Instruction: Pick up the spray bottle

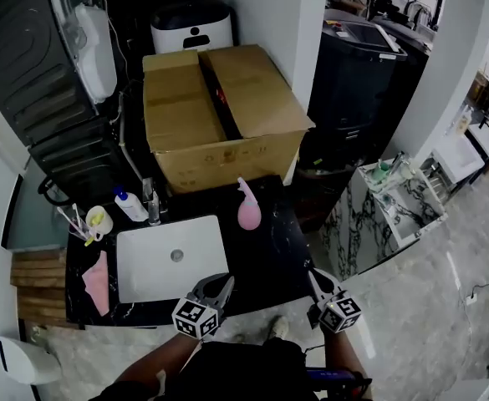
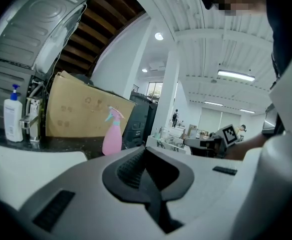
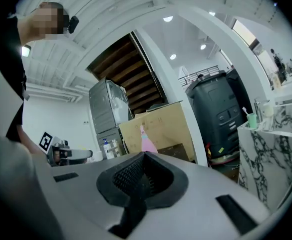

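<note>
The pink spray bottle (image 1: 248, 207) stands upright on the black countertop (image 1: 269, 257), just right of the white sink (image 1: 173, 257) and in front of a cardboard box (image 1: 219, 111). My left gripper (image 1: 221, 285) is at the counter's near edge, below the sink's right corner, shut with nothing in it. My right gripper (image 1: 314, 280) is off the counter's near right corner, also shut and empty. Both are well short of the bottle. In the left gripper view the spray bottle (image 2: 113, 134) stands ahead, left of the left gripper (image 2: 146, 151). In the right gripper view the spray bottle (image 3: 147, 142) shows small above the right gripper (image 3: 145, 156).
A white pump bottle (image 1: 129, 205), a faucet (image 1: 152, 205) and a cup of toothbrushes (image 1: 98, 221) stand left of the sink's far edge. A pink cloth (image 1: 98, 281) lies at the left. A marble shelf unit (image 1: 399, 199) stands to the right.
</note>
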Demonstrator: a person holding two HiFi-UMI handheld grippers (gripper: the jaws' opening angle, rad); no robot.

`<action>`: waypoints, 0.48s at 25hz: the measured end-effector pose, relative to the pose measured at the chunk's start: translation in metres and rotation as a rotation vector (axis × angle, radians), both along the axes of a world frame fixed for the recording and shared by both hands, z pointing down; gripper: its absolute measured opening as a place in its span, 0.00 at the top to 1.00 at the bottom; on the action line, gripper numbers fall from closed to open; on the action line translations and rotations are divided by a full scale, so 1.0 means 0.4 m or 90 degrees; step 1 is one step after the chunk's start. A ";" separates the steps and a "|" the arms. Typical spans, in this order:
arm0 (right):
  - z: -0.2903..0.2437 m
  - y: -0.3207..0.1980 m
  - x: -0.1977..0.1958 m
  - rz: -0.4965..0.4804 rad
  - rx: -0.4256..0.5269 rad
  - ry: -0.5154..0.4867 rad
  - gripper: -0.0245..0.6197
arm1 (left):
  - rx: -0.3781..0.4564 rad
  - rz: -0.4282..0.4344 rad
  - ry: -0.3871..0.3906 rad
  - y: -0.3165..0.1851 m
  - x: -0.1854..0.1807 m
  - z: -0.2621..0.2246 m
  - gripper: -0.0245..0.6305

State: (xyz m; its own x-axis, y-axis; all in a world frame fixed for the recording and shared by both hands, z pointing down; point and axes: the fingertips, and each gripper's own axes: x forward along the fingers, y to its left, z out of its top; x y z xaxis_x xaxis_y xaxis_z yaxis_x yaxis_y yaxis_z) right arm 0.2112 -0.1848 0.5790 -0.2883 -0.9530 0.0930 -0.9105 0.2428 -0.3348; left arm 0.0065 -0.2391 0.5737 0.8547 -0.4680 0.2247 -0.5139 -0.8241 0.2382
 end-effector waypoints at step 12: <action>-0.008 -0.194 0.091 -0.123 0.010 -0.012 0.92 | 0.034 -0.099 -0.014 -0.213 0.145 -0.021 0.95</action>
State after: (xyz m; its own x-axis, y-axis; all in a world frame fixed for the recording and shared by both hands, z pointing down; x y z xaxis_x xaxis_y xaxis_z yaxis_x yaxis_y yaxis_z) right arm 0.2475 -0.2624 0.5757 -0.4674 -0.8812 0.0713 -0.8399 0.4175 -0.3467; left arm 0.0645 -0.3242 0.5654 0.7661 -0.6058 0.2148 -0.6409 -0.7454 0.1837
